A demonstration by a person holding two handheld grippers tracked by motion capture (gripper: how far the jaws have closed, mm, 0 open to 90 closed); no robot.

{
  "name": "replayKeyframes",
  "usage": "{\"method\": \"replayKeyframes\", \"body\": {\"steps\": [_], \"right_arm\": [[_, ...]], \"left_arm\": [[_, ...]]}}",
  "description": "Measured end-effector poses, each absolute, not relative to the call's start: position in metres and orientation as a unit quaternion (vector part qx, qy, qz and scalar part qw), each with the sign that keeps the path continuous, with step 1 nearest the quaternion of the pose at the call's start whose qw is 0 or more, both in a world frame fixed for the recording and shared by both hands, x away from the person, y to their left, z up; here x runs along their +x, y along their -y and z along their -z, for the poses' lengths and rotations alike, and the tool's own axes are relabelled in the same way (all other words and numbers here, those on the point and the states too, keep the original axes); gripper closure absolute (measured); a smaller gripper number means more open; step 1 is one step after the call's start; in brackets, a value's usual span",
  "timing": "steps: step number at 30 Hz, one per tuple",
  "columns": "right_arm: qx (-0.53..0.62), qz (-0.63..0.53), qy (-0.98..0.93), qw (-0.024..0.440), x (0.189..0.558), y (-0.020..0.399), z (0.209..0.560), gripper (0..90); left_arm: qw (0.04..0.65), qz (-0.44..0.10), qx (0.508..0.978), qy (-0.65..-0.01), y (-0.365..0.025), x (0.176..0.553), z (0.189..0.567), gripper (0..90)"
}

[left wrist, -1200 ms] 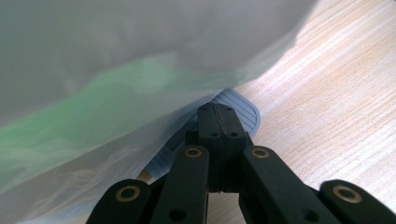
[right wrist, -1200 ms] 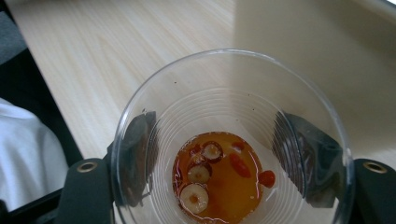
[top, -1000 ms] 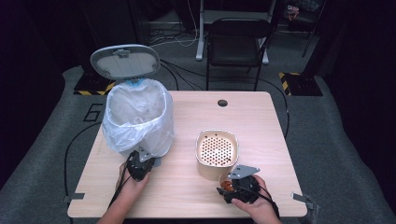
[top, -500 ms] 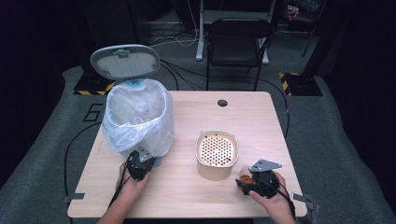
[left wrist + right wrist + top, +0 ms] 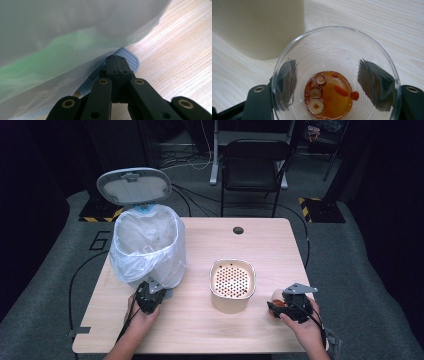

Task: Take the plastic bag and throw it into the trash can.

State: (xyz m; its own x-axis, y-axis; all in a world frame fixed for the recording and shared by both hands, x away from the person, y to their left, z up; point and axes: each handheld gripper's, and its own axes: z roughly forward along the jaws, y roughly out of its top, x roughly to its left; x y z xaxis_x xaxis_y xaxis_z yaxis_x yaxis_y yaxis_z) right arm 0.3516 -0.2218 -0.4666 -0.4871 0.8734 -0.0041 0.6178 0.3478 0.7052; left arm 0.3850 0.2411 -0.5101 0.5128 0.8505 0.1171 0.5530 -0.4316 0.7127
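The right tool (image 5: 332,80) is clasping a thin, fragile, slippery clear cup (image 5: 334,75) of amber dregs by its walls beside the strainer (image 5: 232,285) on the worktop (image 5: 210,330), while the left tool (image 5: 117,65), pressed together, is resting on the bin's pedal (image 5: 126,60).

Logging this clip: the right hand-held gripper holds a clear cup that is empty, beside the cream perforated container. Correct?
Not quite. The clear cup in the right hand-held gripper is not empty: the right gripper view shows amber liquid with red berries and sliced pieces at its bottom. It does sit beside the cream perforated container.
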Motion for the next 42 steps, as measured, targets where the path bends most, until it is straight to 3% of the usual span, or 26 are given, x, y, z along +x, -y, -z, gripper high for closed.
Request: {"method": "replayKeyframes", "body": {"steps": [4,11,23,26,33,42], "right_arm": [[0.469,-0.322,-0.800,0.191,0.354,0.224,0.470,29.7],[0.478,-0.327,-0.791,0.196,0.357,0.228,0.471,15.3],[0.458,-0.350,-0.788,0.216,0.357,0.223,0.443,14.8],[0.453,-0.358,-0.785,0.224,0.359,0.219,0.429,18.6],[0.429,-0.403,-0.784,0.197,0.374,0.197,0.403,43.2],[0.412,-0.391,-0.804,0.176,0.394,0.167,0.404,50.3]], "left_arm": [[0.310,-0.239,0.813,-0.432,-0.241,0.385,0.510,90.0],[0.310,-0.239,0.813,-0.432,-0.241,0.385,0.510,90.0],[0.308,-0.238,0.814,-0.432,-0.241,0.385,0.509,90.0],[0.308,-0.239,0.813,-0.432,-0.241,0.385,0.510,90.0],[0.309,-0.239,0.813,-0.432,-0.241,0.385,0.510,90.0],[0.311,-0.237,0.813,-0.432,-0.241,0.385,0.510,90.0]]}}
